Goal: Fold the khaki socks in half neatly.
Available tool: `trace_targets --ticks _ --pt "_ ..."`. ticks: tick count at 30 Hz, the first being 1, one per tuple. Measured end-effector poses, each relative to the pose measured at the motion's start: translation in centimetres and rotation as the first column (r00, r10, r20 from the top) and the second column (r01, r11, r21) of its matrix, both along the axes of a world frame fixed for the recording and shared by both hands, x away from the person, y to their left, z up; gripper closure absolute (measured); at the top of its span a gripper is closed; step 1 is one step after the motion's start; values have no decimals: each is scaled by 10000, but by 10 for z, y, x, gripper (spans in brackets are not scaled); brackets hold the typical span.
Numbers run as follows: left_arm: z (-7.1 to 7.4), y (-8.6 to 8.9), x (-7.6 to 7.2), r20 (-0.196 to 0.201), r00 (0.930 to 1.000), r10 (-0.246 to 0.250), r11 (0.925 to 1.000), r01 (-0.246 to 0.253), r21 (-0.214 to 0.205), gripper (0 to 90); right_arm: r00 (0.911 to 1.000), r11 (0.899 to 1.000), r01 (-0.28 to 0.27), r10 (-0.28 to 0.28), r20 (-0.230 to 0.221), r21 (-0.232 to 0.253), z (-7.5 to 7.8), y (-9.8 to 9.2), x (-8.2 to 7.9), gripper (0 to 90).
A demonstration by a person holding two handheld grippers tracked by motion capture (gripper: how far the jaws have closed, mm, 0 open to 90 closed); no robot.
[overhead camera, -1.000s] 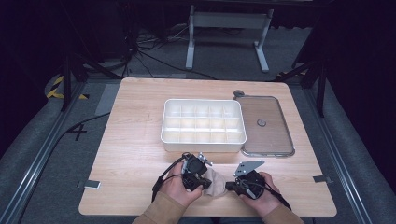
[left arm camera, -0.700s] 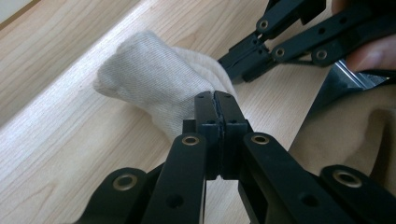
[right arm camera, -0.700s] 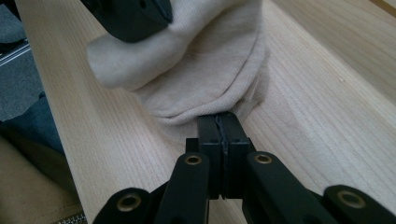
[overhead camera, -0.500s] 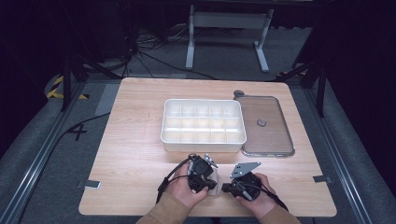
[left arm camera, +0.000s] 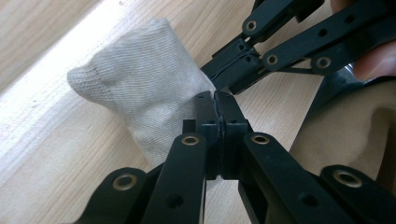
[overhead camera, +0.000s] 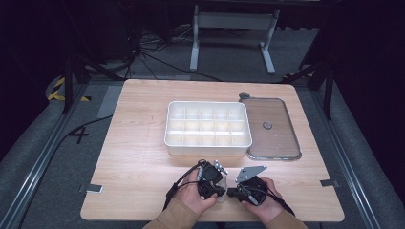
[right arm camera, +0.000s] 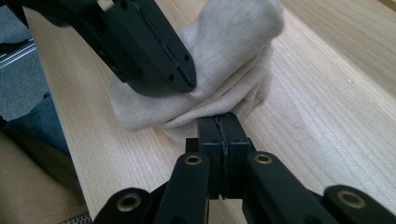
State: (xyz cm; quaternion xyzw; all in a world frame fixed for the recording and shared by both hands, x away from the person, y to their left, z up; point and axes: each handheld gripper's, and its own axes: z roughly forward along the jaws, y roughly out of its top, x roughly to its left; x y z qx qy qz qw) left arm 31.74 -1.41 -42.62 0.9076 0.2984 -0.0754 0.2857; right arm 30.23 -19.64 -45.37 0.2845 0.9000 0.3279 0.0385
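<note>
1. A light wooden worktop (overhead camera: 143, 162) is carrying everything, with a person's forearms coming in over its near edge
2. A white tray (overhead camera: 207, 128) split into small compartments is sitting near the middle of the worktop, its cells looking bare from the high view
3. A clear flat lid (overhead camera: 271, 128) with a small round knob is lying just beside the tray on its right side
4. The left tongs (overhead camera: 218, 188) are being held near the front edge of the worktop, jaws pressed together and pinching the edge of a pale knitted cloth (left arm camera: 140, 93), as the left gripper view shows
5. The right tongs (overhead camera: 231, 192) are sitting just beside the left ones, pointing toward them, jaws likewise together and clamped on the same cloth's lower fold in the right gripper view
6. The cloth is lying bunched on the worktop between the two tongs, well apart from the tray, with one rounded end sticking out away from the jaws
</note>
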Motion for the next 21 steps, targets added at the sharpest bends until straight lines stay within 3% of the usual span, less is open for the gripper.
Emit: trace_targets --ticks 4,15,21 --pt "-1 2 2 -73 10000 37 9999 -38 -95 897 9999 9999 113 -114 33 128 6 -4 0 897" --pt "-3 1 1 -53 10000 58 10000 -58 10 894 9931 9925 278 -409 1098 1190 32 -3 2 897" --pt "-3 0 0 -27 10000 81 10000 -81 -35 892 9933 9899 99 -260 1127 1412 31 7 7 897"
